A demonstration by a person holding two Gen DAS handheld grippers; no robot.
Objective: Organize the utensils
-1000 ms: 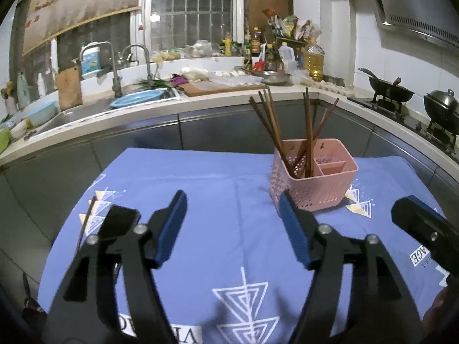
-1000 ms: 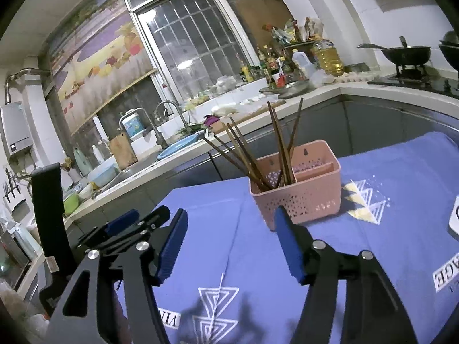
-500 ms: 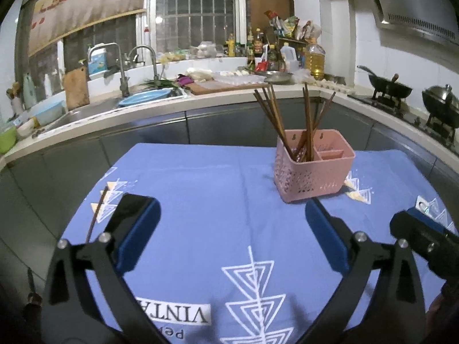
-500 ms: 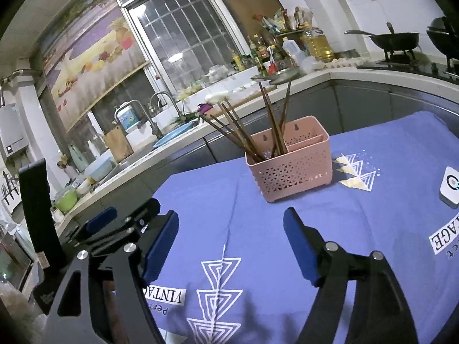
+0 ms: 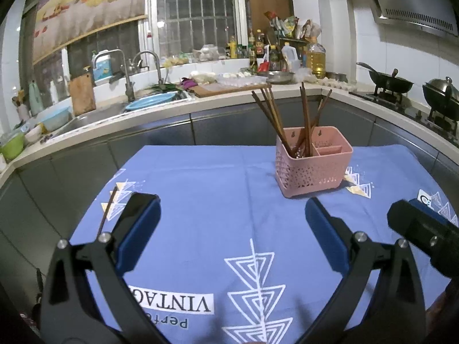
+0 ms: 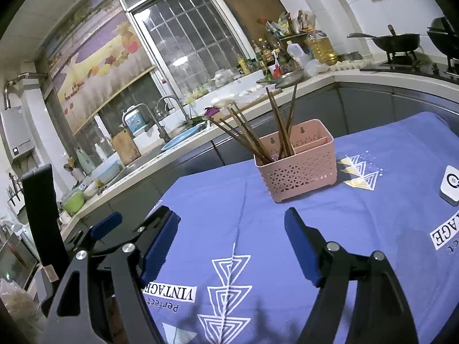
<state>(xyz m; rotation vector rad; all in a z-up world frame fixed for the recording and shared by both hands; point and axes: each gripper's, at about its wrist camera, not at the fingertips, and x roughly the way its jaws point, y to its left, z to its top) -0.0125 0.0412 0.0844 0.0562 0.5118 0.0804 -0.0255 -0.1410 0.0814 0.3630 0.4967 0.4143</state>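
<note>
A pink perforated utensil basket [image 5: 312, 160] stands on the blue tablecloth [image 5: 215, 200], with several brown chopsticks [image 5: 304, 120] upright in its left compartment. It also shows in the right wrist view [image 6: 298, 160]. One loose chopstick [image 5: 107, 215] lies on the cloth at the left, just beyond my left finger. My left gripper [image 5: 232, 229] is open wide and empty, low over the cloth in front of the basket. My right gripper [image 6: 232, 243] is open and empty, also short of the basket. The right gripper's body shows at the right in the left wrist view [image 5: 421, 235].
A small white device [image 6: 451, 185] lies on the cloth at the right. Behind the table runs a grey counter with a sink [image 5: 94, 114], a cutting board [image 5: 229, 89], bottles and a stove with pans [image 5: 390, 83]. The cloth's left edge [image 5: 91, 209] is close to the loose chopstick.
My left gripper has opened wider and both grippers have drawn back from the basket. The loose chopstick at the left has come more into view.
</note>
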